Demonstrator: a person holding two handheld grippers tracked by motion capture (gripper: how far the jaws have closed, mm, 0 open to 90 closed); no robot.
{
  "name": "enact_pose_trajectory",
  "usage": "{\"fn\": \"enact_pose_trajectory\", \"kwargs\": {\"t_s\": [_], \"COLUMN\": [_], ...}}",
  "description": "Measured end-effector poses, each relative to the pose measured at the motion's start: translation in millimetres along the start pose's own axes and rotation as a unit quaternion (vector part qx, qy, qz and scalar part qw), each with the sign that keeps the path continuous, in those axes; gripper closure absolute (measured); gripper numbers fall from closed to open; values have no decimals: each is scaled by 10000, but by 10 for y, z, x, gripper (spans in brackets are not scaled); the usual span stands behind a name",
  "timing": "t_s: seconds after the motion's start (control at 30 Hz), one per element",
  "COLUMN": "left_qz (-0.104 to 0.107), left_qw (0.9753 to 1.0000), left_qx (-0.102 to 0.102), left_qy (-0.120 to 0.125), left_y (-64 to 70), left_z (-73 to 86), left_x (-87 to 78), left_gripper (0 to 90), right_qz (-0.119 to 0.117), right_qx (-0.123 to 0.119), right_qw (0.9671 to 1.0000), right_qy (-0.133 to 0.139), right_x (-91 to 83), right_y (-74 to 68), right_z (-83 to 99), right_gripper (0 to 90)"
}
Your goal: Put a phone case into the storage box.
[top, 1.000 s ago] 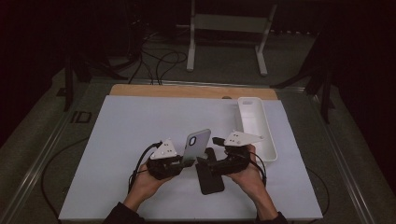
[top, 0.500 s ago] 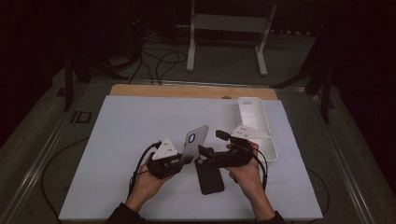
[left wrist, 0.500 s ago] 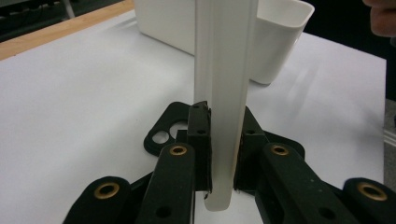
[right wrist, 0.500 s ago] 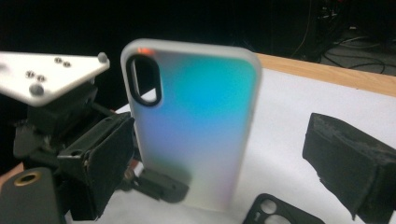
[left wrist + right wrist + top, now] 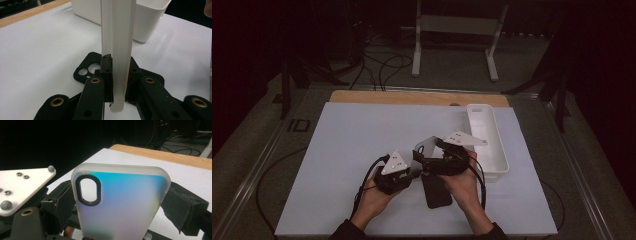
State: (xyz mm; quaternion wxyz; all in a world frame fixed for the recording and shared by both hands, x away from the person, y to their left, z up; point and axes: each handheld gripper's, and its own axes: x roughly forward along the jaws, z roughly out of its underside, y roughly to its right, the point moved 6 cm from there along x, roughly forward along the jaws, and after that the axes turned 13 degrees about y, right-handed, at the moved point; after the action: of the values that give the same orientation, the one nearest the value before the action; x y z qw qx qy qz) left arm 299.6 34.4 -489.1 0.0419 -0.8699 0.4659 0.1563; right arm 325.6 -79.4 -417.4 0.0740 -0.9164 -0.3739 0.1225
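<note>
At the lower middle of the frame, the left gripper [image 5: 412,172] clamps the pale phone case [image 5: 426,148] upright above a black case [image 5: 437,192], while the right gripper's [image 5: 428,162] grip cannot be told.

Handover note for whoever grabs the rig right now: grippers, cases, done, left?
Left gripper: shut on the frosted phone case, holding it on edge above the table.
Right gripper: next to the frosted case's lower end; open or shut is unclear.
Black phone case: flat on the table under both grippers.
White bin: at the right.
Done: frosted case lifted.
Left: unclear; probably setting it down or into the bin.
</note>
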Motion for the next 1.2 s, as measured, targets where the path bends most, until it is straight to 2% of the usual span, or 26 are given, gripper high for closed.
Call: {"fn": "enact_pose_trajectory", "kwargs": {"t_s": [0.13,0.37,0.67,0.77,0.87,0.97,1.03,1.2], "left_qz": [102,68,-4,-13,-57,-234,-329,-434], "left_qw": [9999,9999,10000,10000,10000,9997,9994,9989], "left_qx": [-91,-118,-12,-27,-63,-28,-61,-152], "left_qy": [33,16,-47,-57,13,40,107,98], "left_y": [47,35,15,3,-18,-63,-90,-197], "left_z": [2,12,26,24,5,-20,-36,-62], "left_x": [28,31,31,21,-4,-39,-60,-127], "left_gripper": [809,809,775,681,521,335,248,130], "right_qz": [38,14,-37,-80,-64,-37,-12,10], "right_qx": [38,-229,-314,-342,-355,-366,-347,-377], "right_qw": [10000,9997,9995,9994,9993,9993,9994,9993], "right_qy": [48,26,4,-6,-13,-15,-11,-16], "right_x": [18,30,69,82,87,90,91,95], "right_y": [-8,-44,-68,-80,-72,-47,-33,-3], "right_z": [-7,-13,5,10,7,2,-3,-15], "right_gripper": [162,168,170,170,170,170,170,170]}}
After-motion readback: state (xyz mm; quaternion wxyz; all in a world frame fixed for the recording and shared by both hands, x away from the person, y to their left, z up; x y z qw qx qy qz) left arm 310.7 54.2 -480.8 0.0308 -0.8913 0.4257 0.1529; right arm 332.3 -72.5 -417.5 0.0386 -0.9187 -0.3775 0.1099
